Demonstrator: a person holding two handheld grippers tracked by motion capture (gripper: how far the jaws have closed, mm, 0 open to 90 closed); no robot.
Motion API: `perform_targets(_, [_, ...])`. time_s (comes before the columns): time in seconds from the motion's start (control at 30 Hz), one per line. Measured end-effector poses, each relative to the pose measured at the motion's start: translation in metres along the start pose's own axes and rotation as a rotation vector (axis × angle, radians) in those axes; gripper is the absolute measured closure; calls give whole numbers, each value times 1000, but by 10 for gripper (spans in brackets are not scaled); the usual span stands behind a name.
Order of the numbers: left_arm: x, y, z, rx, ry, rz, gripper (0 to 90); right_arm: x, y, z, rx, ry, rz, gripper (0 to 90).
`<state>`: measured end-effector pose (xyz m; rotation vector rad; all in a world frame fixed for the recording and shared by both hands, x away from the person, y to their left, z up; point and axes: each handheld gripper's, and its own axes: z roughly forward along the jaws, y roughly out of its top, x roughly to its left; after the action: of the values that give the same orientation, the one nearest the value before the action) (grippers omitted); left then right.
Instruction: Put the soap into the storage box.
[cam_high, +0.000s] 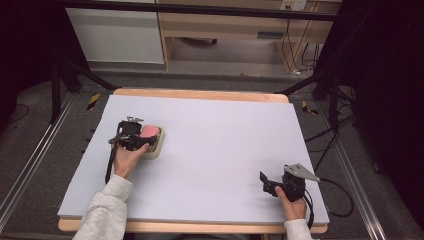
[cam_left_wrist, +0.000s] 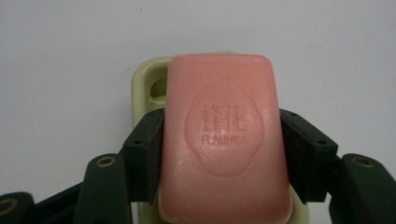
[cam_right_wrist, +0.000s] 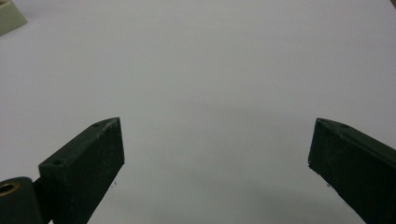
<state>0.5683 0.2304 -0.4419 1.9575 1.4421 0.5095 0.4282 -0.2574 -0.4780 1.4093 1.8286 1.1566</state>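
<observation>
A pink bar of soap (cam_left_wrist: 224, 140) with a stamped oval mark is clamped between the two black jaws of my left gripper (cam_left_wrist: 223, 154), which is shut on its long sides. It hangs just over a pale cream soap dish (cam_left_wrist: 140, 84); whether it touches the dish I cannot tell. From above, the soap (cam_high: 150, 131) and dish (cam_high: 154, 150) sit on the left part of the mat, with my left gripper (cam_high: 139, 136) over them. My right gripper (cam_high: 264, 181) rests near the front right, jaws wide open with nothing between them (cam_right_wrist: 217, 154).
A light grey mat (cam_high: 215, 140) covers the wooden table. A corner of the cream dish (cam_right_wrist: 9, 16) shows far off at the top left of the right gripper view. Black frame legs and cables stand around the table.
</observation>
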Motion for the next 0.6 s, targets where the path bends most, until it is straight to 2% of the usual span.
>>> perform_targets(0.6, [-3,-3,7,29,12,5,375,0,0,0,0,1,1,38])
